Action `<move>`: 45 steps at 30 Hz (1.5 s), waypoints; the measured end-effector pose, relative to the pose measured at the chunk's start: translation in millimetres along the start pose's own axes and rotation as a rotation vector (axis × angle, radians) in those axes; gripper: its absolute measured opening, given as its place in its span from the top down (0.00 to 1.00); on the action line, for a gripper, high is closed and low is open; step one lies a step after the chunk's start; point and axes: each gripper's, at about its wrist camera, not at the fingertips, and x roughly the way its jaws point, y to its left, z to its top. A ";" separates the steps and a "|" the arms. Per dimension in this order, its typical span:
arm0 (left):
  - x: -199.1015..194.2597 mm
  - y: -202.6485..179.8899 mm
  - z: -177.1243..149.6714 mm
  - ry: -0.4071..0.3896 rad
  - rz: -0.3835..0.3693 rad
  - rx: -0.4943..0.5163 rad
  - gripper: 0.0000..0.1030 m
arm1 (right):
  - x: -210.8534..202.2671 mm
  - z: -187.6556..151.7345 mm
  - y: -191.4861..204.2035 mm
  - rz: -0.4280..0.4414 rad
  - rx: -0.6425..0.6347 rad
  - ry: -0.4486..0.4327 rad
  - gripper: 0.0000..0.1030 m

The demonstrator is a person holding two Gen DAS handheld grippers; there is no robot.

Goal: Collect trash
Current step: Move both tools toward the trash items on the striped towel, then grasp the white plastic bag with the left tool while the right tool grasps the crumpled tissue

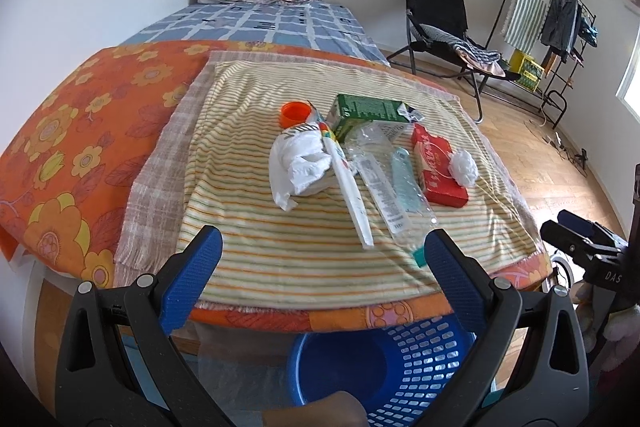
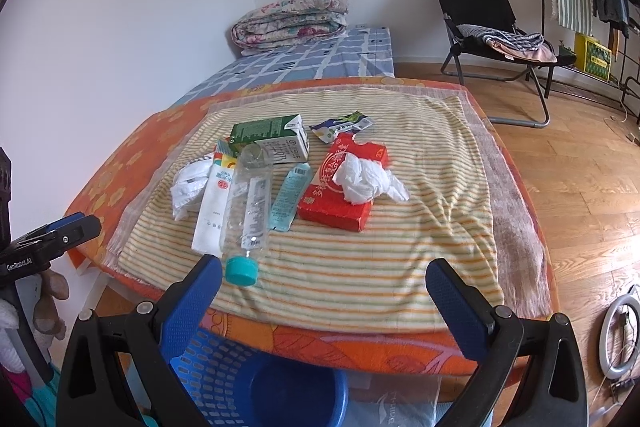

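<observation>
Left wrist: left gripper spread wide, empty, above blue basket; trash on striped towel beyond basket.
Right wrist: right gripper wide, empty; clear bottle nearest basket, possibly uncapped.

White letters "DAS" stand on the black body of the right gripper, seen at the edge of the left wrist view. "GenRobot.AI" is printed in white on the left gripper in the right wrist view. The print on the cartons, tubes and red box is too small to read.
</observation>
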 end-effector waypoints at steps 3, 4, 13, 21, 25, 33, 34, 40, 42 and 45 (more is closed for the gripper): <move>8.5 7.8 8.4 0.019 -0.005 -0.030 0.00 | 5.6 11.4 -2.0 -0.011 -0.022 0.006 0.00; 12.2 10.6 11.4 0.029 -0.009 -0.043 0.00 | 8.1 15.4 -3.0 -0.015 -0.028 0.009 0.00; 50.6 30.2 35.9 0.098 -0.066 -0.155 0.08 | 47.4 41.6 -14.4 -0.004 -0.023 0.076 0.00; 96.3 40.2 54.7 0.151 -0.068 -0.198 0.23 | 91.9 54.4 -50.9 0.081 0.173 0.182 0.01; 121.1 49.6 56.6 0.194 -0.069 -0.238 0.25 | 109.1 59.1 -60.7 0.090 0.228 0.204 0.01; 152.6 59.3 57.4 0.243 -0.091 -0.291 0.32 | 141.4 73.6 -56.6 0.077 0.224 0.237 0.05; 155.3 60.1 57.7 0.246 -0.097 -0.298 0.32 | 144.4 74.2 -57.0 0.074 0.225 0.242 0.05; 167.9 61.7 58.9 0.259 -0.125 -0.332 0.39 | 160.9 73.7 -60.3 0.062 0.251 0.281 0.16; 170.5 59.0 59.6 0.265 -0.140 -0.330 0.45 | 162.0 72.9 -62.2 0.070 0.263 0.285 0.17; 170.2 54.5 61.0 0.259 -0.139 -0.314 0.51 | 161.0 72.4 -63.3 0.065 0.266 0.282 0.24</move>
